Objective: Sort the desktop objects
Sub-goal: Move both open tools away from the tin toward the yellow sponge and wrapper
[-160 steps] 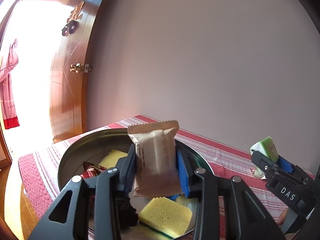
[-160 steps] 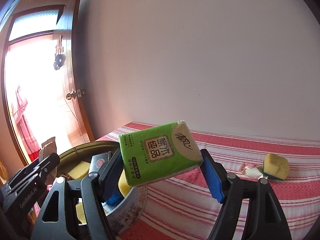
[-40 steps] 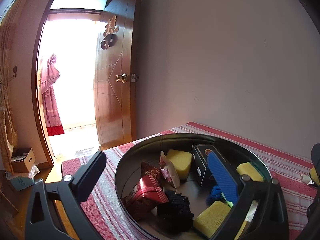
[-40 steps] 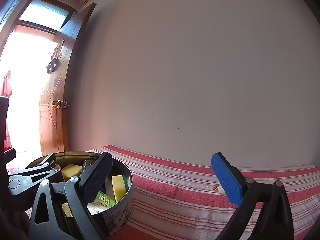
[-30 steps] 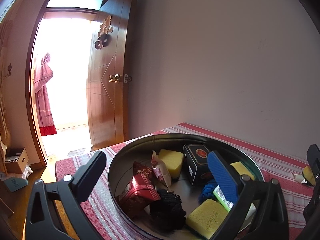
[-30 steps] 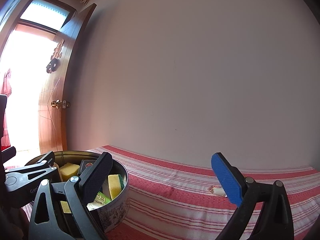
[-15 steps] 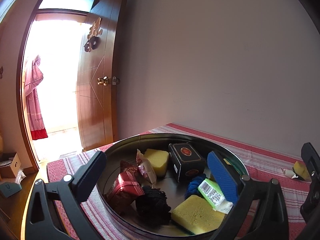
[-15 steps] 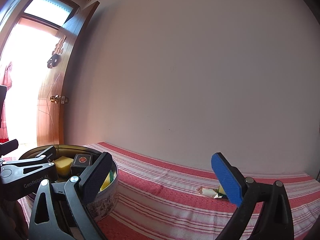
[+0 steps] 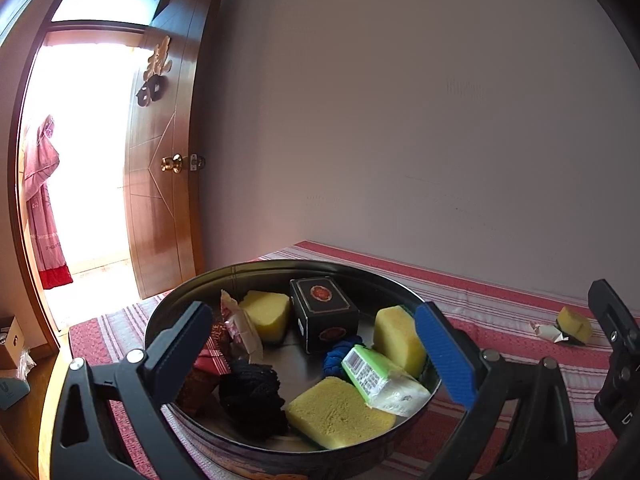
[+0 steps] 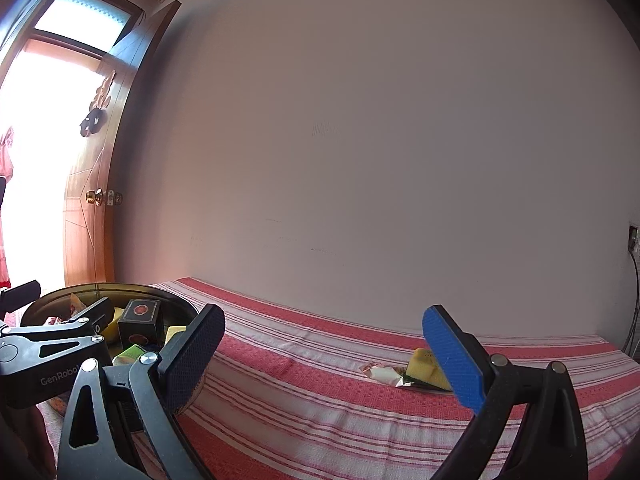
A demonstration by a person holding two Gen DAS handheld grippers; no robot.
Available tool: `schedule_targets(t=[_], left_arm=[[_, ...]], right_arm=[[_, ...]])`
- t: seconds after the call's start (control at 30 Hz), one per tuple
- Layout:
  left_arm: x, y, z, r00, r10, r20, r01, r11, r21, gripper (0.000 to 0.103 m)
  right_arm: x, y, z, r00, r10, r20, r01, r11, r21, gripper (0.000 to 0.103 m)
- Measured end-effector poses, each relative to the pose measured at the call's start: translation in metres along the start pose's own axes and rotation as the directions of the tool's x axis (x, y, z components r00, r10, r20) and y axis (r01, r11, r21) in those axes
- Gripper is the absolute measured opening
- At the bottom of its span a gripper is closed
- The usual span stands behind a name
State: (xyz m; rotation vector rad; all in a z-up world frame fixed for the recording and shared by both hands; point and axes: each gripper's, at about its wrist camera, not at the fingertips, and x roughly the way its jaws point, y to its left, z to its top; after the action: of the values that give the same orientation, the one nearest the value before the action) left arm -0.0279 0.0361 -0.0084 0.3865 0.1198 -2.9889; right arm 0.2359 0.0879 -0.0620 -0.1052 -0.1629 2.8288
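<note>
Yellow sponge (image 10: 424, 365) & candy wrapper (image 10: 382, 372) are seen loose on striped cloth (image 10: 320, 392), well apart from round tin (image 9: 192, 300). Both left gripper (image 9: 320, 352) & right gripper (image 10: 336, 356) are held wide apart, empty. Risk: the thin wrapper could be missed by the pads.

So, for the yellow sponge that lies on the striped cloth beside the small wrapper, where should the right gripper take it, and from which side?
Judging from the right wrist view, take the yellow sponge across its yellow block, coming from above. It lies low on the striped cloth with the wrapper close beside it, so keep a finger clear of that side. The right gripper is open.
</note>
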Motion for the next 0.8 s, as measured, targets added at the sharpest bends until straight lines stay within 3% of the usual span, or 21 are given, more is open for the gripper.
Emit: schedule_targets(t=[0.3, 0.53, 0.67, 0.8], left_arm=[[0.004, -0.031, -0.002, 0.996, -0.075, -0.051, 0.078, 0.996, 0.046, 0.102], [0.009, -0.065, -0.003, 0.985, -0.148, -0.090, 0.156, 0.984, 0.091, 0.102], [0.017, -0.089, -0.004, 0.967, -0.215, -0.140, 0.230, 0.967, 0.107, 0.102], [0.032, -0.115, -0.007, 0.937, -0.276, -0.216, 0.305, 0.945, 0.119, 0.102]], right_arm=[[0.008, -0.027, -0.005, 0.997, -0.063, -0.041, 0.060, 0.995, -0.074, 0.101], [0.023, -0.079, -0.012, 0.984, -0.133, -0.116, 0.135, 0.991, 0.012, 0.101], [0.027, -0.110, -0.016, 0.970, -0.191, -0.154, 0.206, 0.974, 0.092, 0.101], [0.034, -0.134, -0.022, 0.951, -0.217, -0.222, 0.258, 0.949, 0.179, 0.101]])
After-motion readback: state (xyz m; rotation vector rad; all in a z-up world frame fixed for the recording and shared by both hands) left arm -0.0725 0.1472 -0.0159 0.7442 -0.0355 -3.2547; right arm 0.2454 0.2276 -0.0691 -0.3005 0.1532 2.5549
